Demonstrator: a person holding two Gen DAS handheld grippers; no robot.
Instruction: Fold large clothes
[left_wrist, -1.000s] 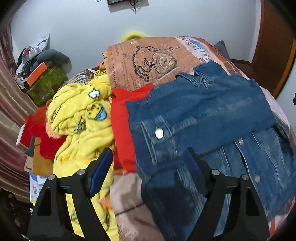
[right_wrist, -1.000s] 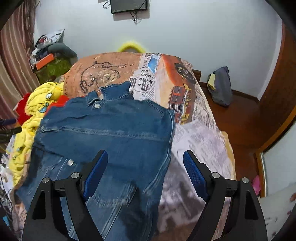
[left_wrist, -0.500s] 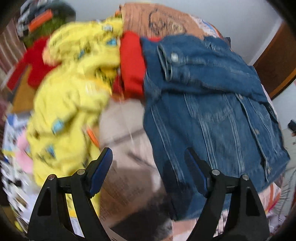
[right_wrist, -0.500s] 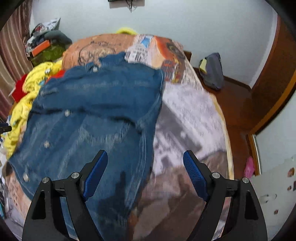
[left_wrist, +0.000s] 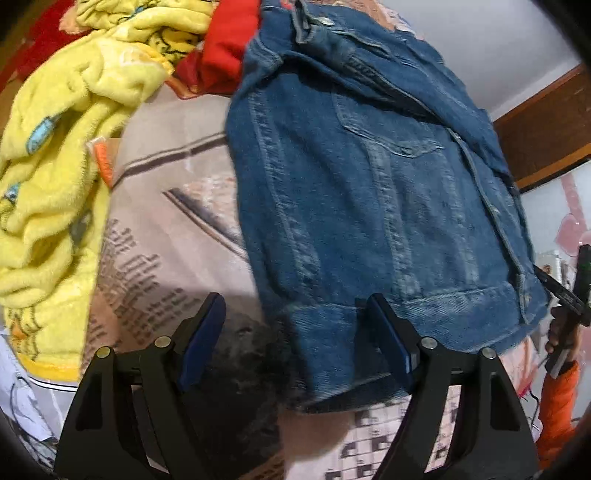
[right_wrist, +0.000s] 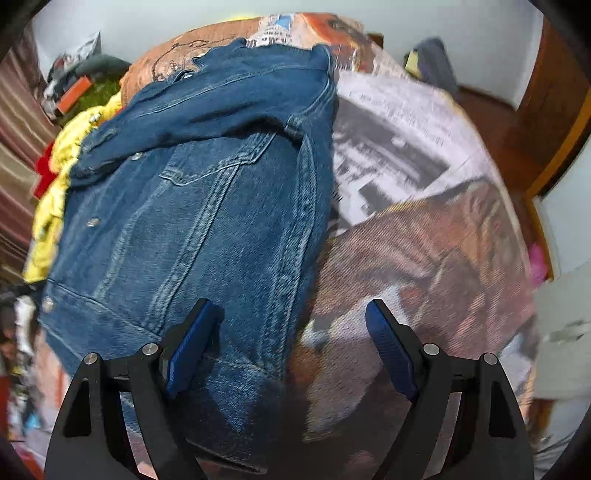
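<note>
A blue denim jacket (left_wrist: 369, 192) lies on the bed, sleeves folded across its upper part; it also shows in the right wrist view (right_wrist: 207, 192). My left gripper (left_wrist: 295, 339) is open, hovering over the jacket's near left hem corner. My right gripper (right_wrist: 291, 339) is open over the jacket's near right hem edge, its left finger above denim, its right finger above the bedspread. Neither holds anything.
A newspaper-print bedspread (right_wrist: 424, 206) covers the bed. A yellow fleece garment (left_wrist: 62, 140) and a red garment (left_wrist: 225, 40) are piled left of the jacket. Cluttered items (right_wrist: 74, 88) stand at the far left by the wall. A wooden door (right_wrist: 554, 96) is at right.
Both grippers have drawn back from the jacket's upper part toward its near hem and dropped lower. The jacket lies as before, both grippers still open.
</note>
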